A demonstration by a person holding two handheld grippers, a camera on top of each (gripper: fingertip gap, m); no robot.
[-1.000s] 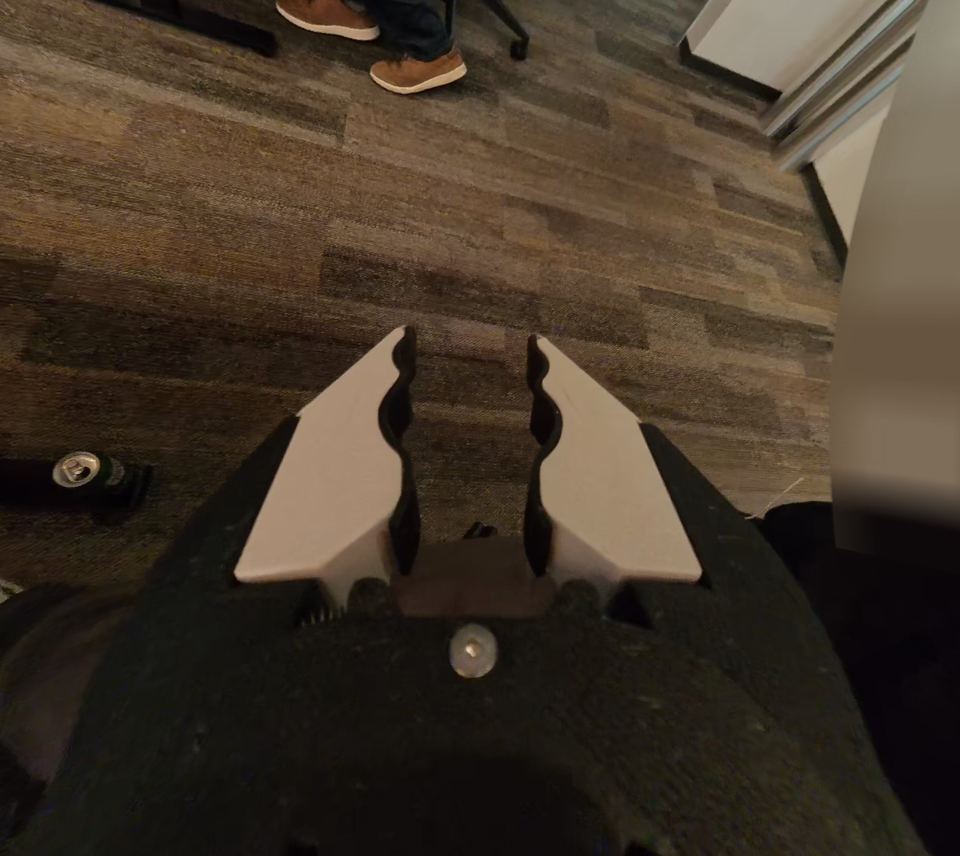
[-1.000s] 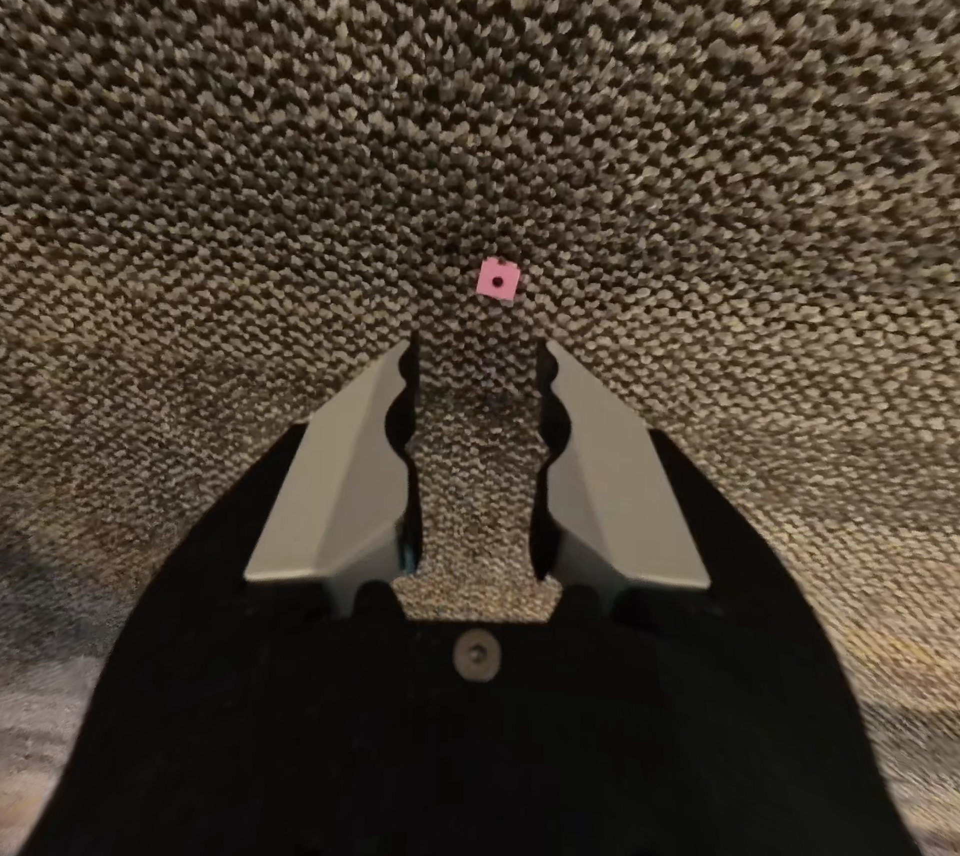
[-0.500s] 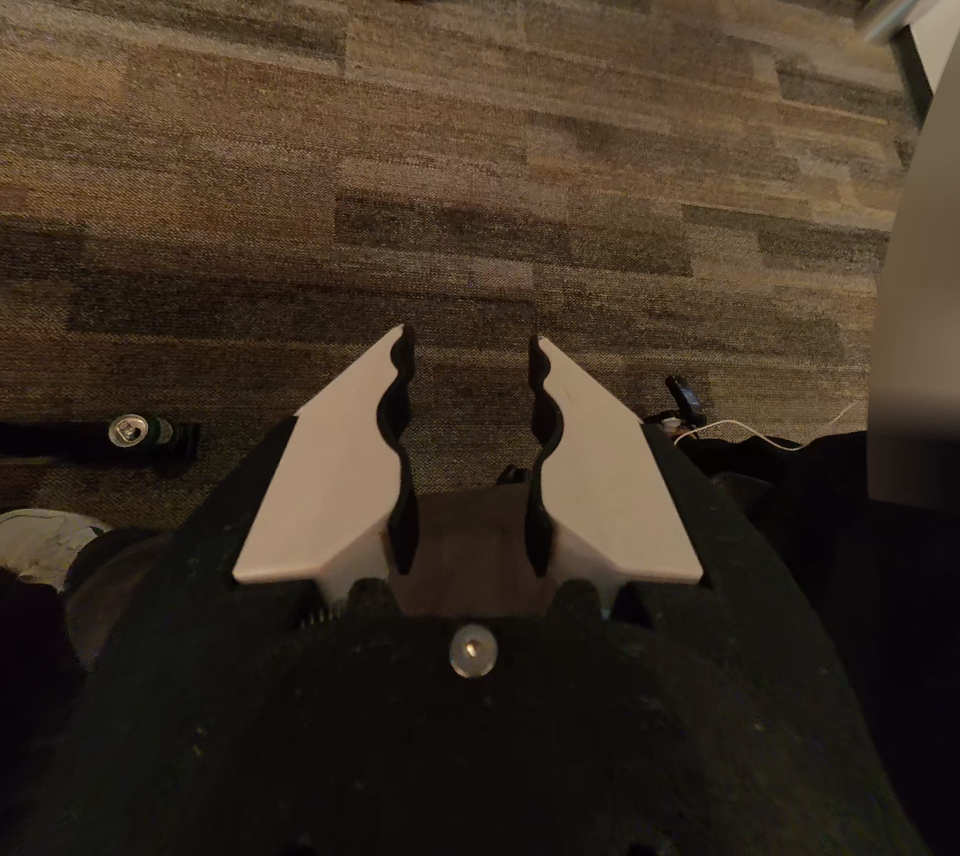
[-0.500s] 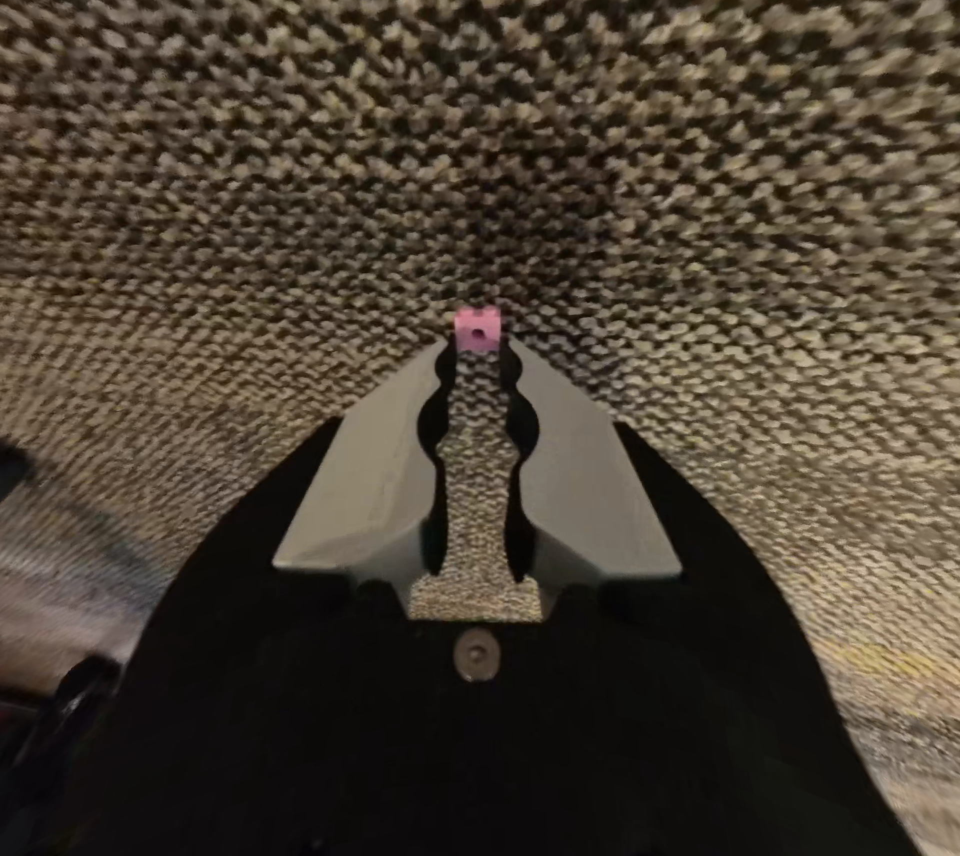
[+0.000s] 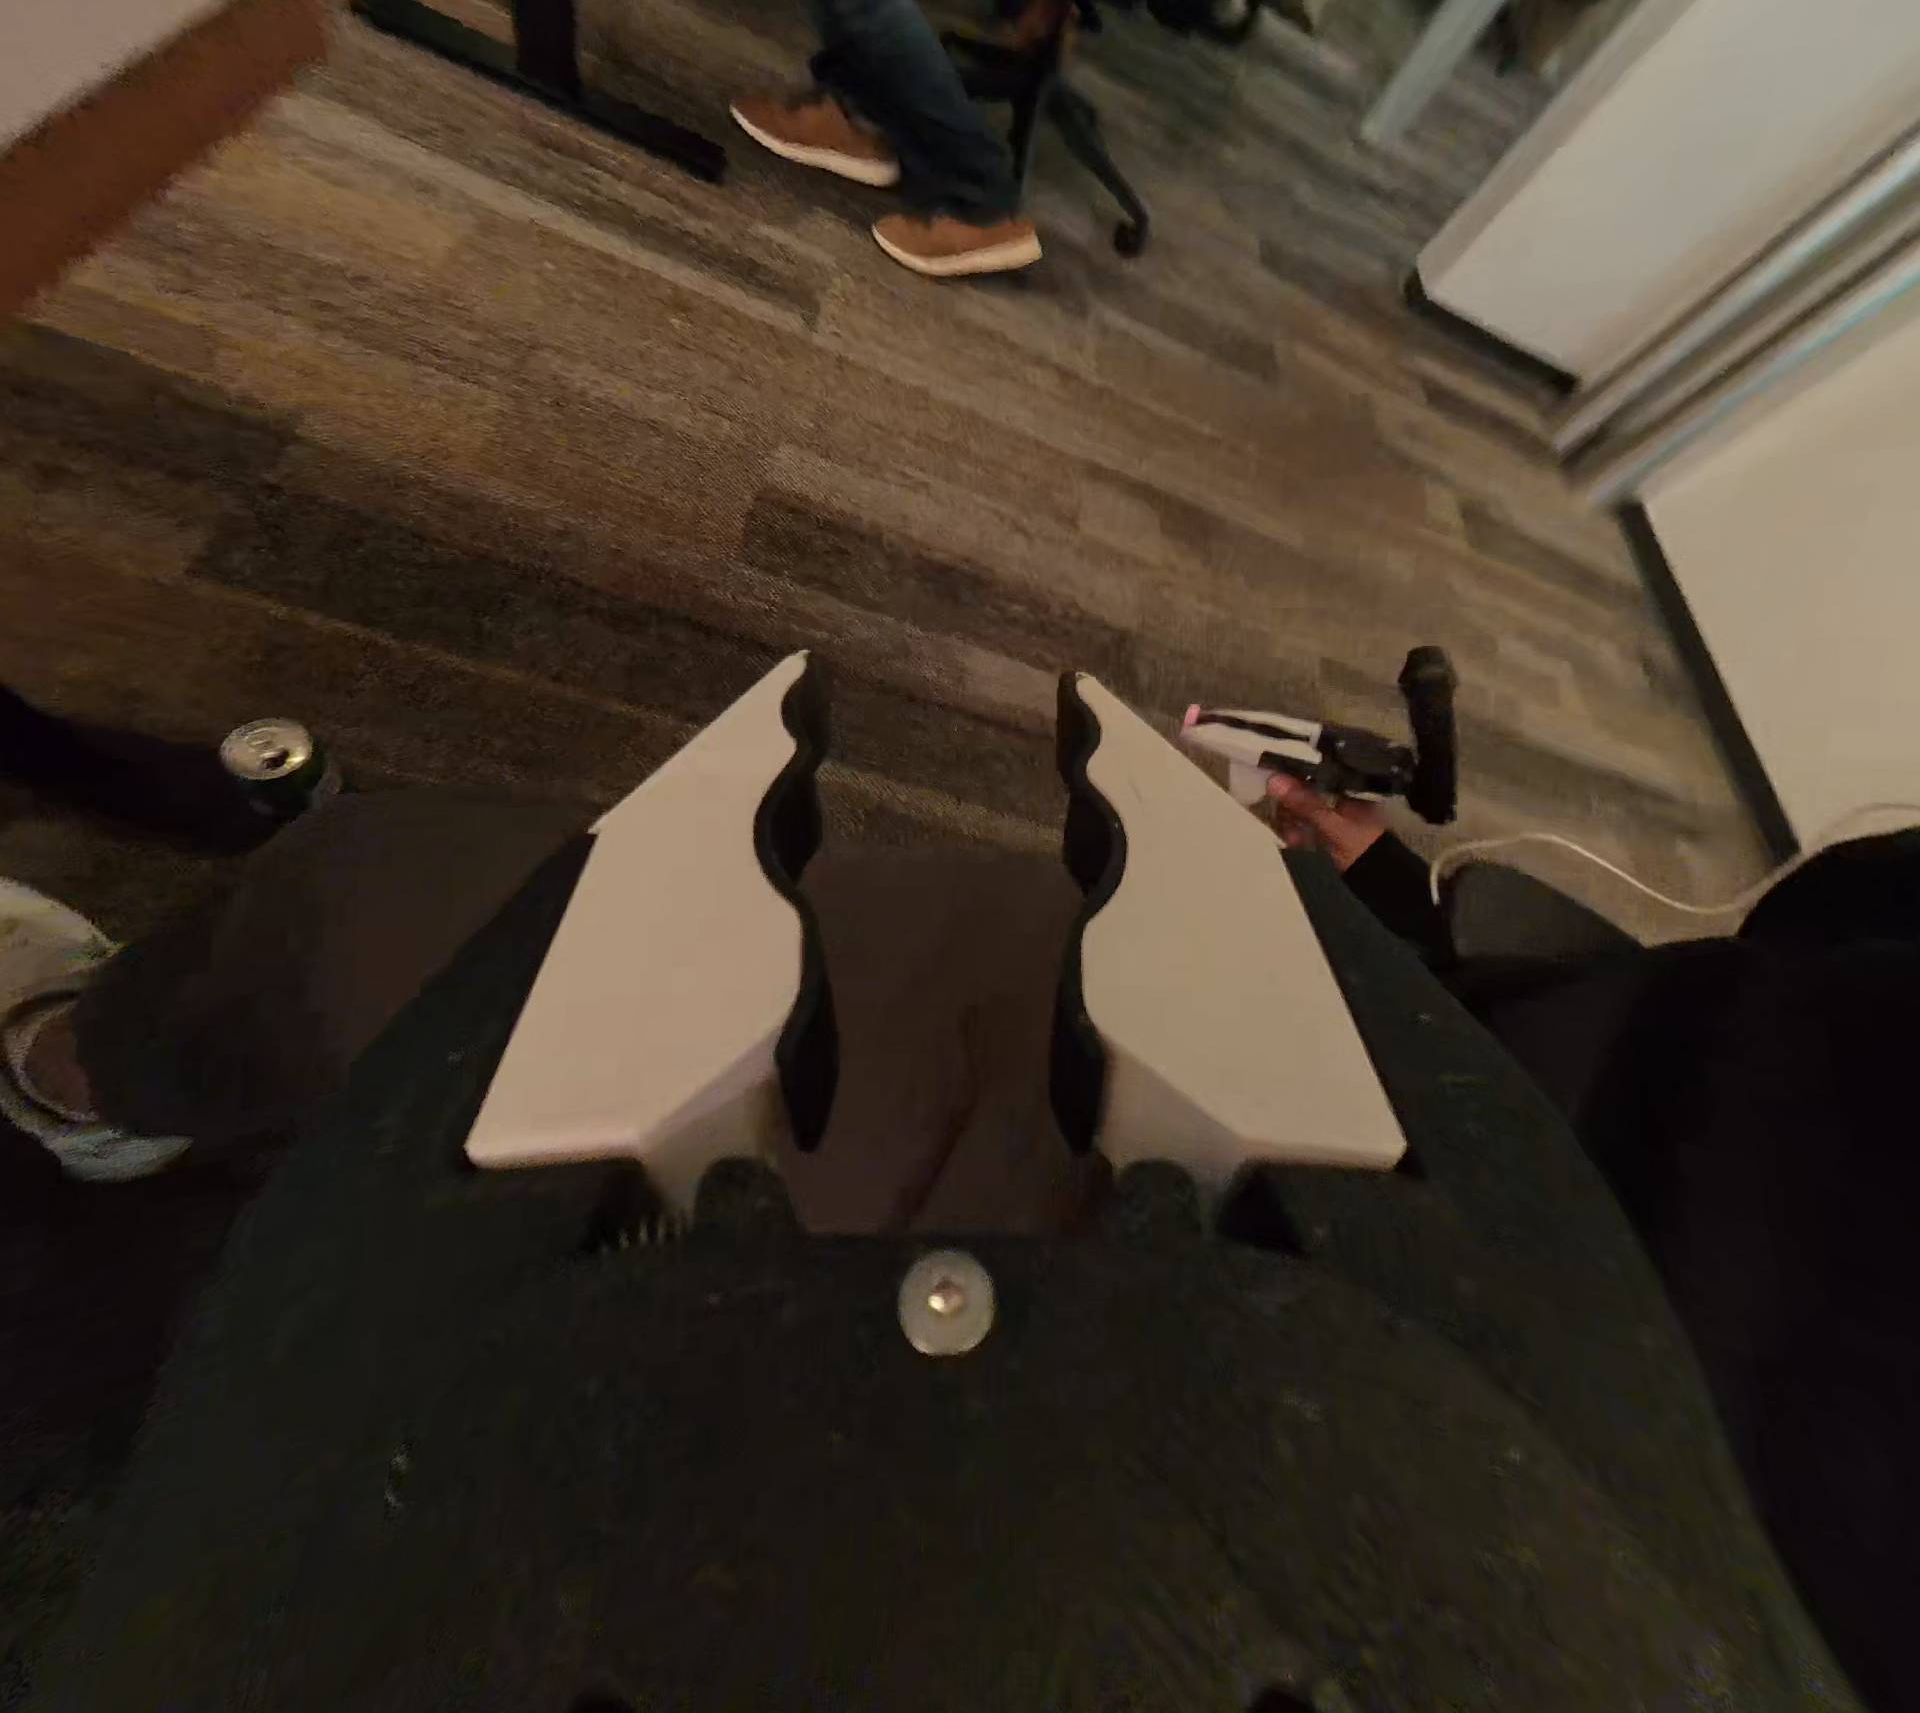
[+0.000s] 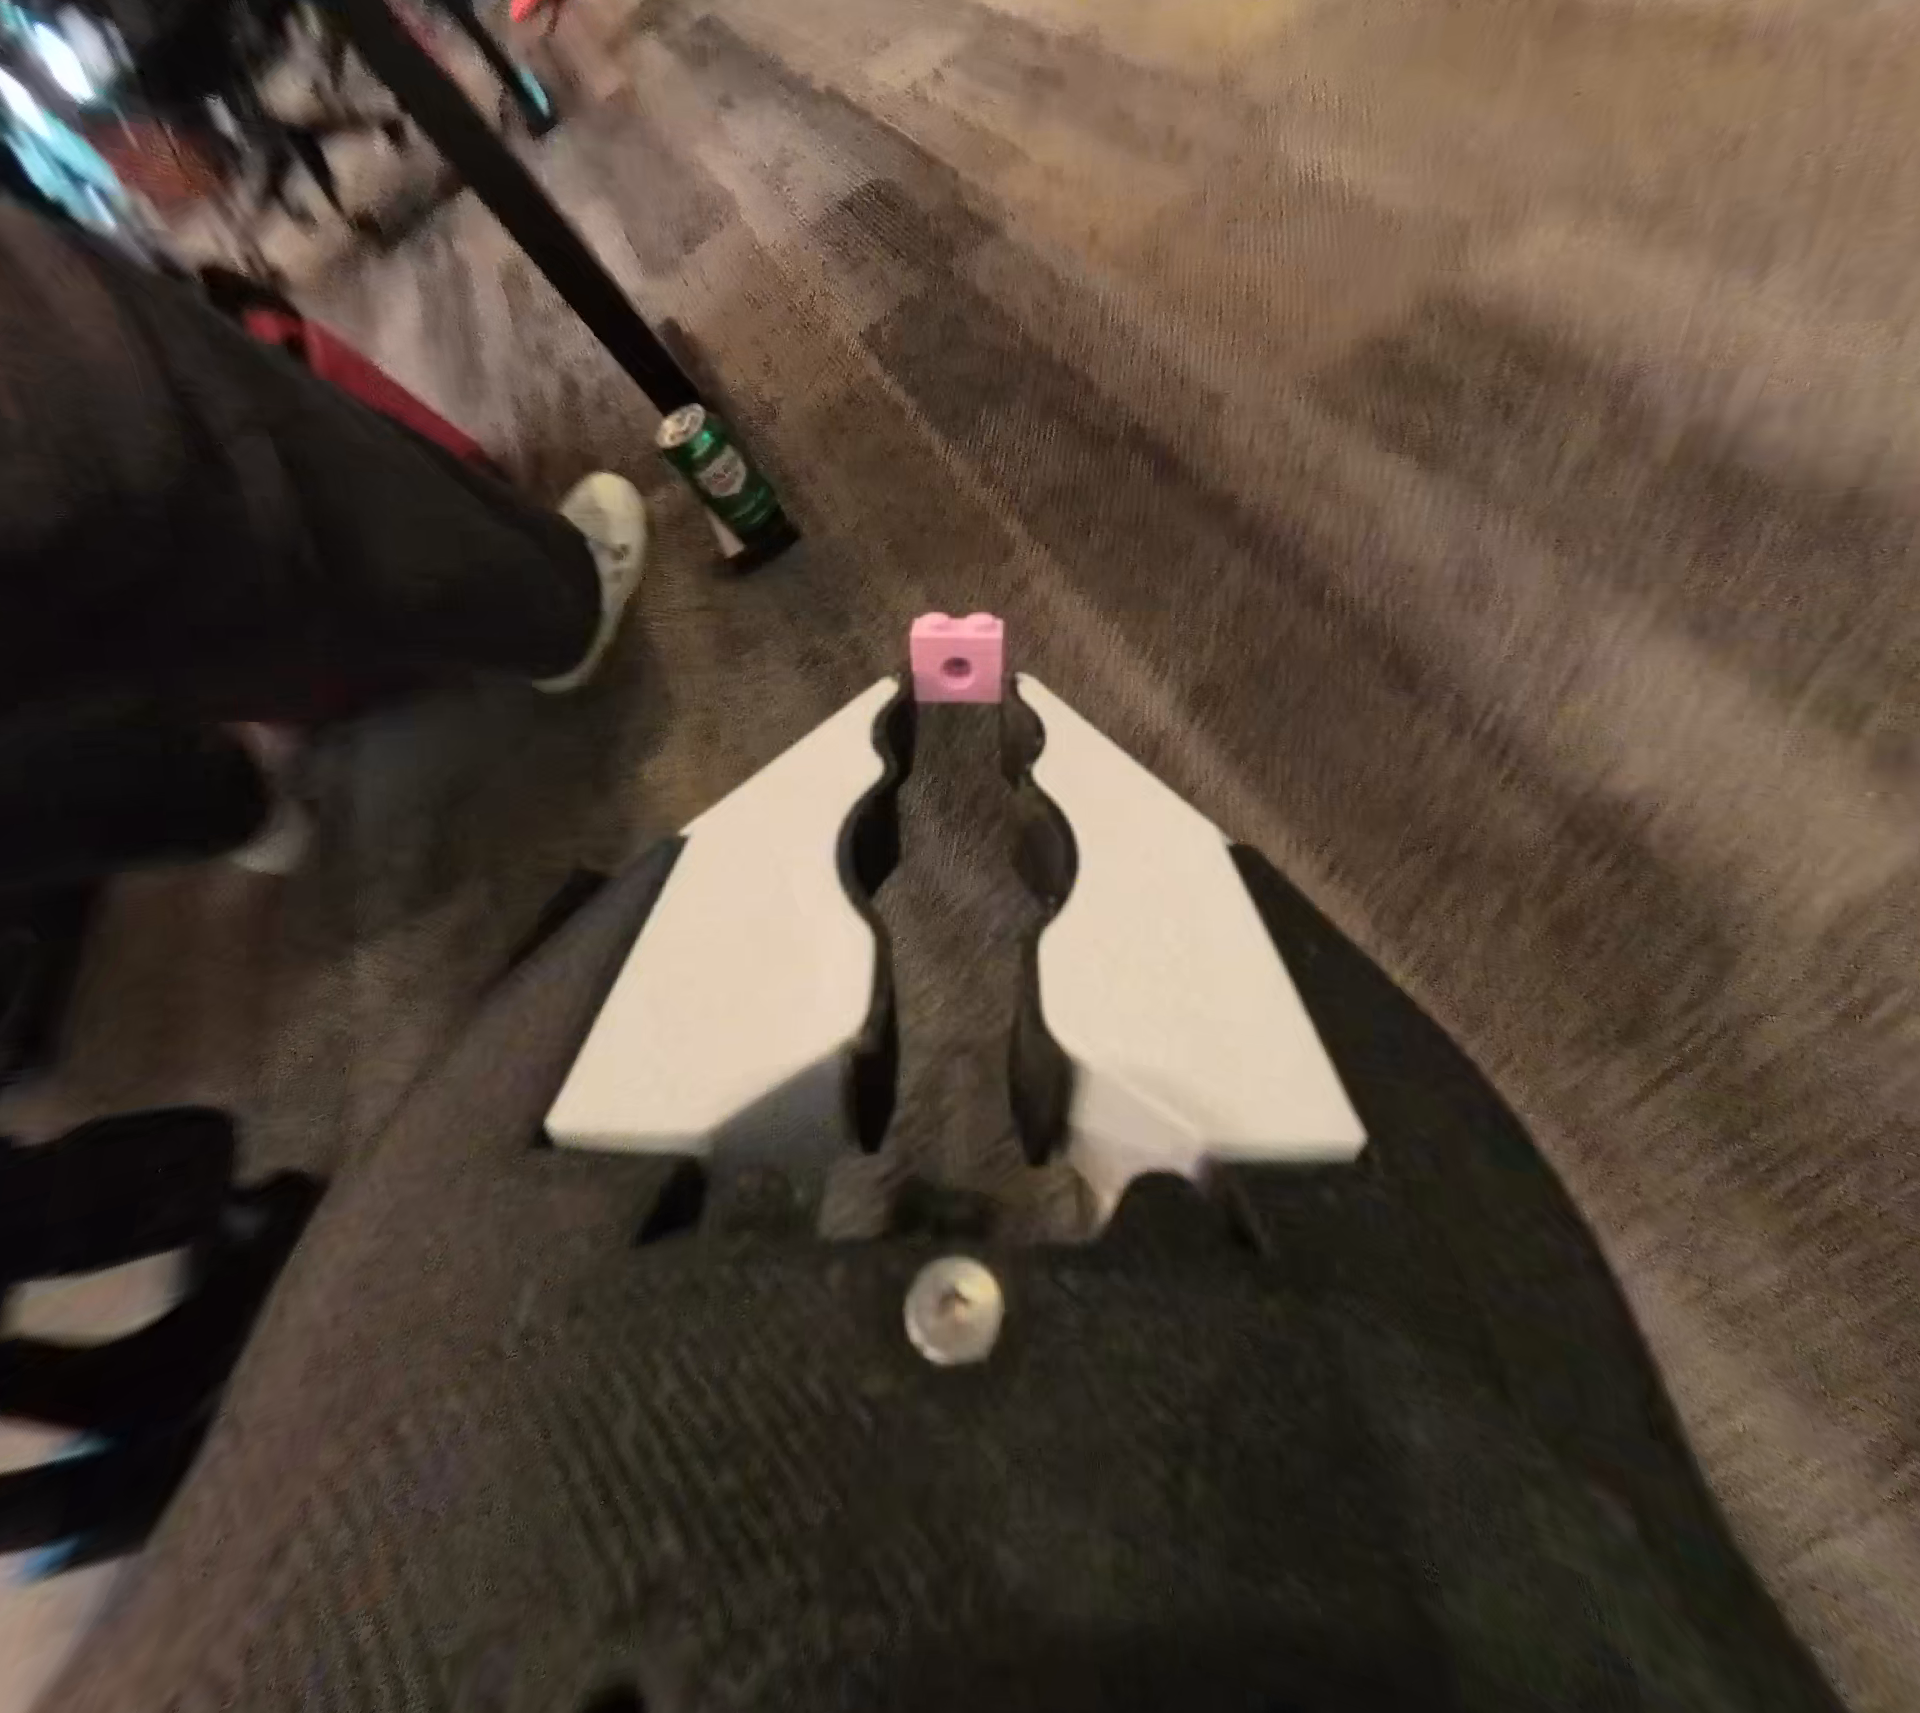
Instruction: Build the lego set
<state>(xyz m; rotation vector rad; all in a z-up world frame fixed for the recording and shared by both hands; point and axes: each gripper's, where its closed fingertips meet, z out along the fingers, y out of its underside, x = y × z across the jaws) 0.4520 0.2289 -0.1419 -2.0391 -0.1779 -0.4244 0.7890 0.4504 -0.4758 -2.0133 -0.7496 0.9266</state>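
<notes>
Pink brick [image 6: 958, 658] pinched at the very tips of the right gripper [image 6: 958, 695], held clear above the carpet [image 6: 1351, 416]. Left gripper [image 5: 940, 692] spread, empty. Step judged: retrieval. Next: brick to be carried to the build, unseen here.
</notes>
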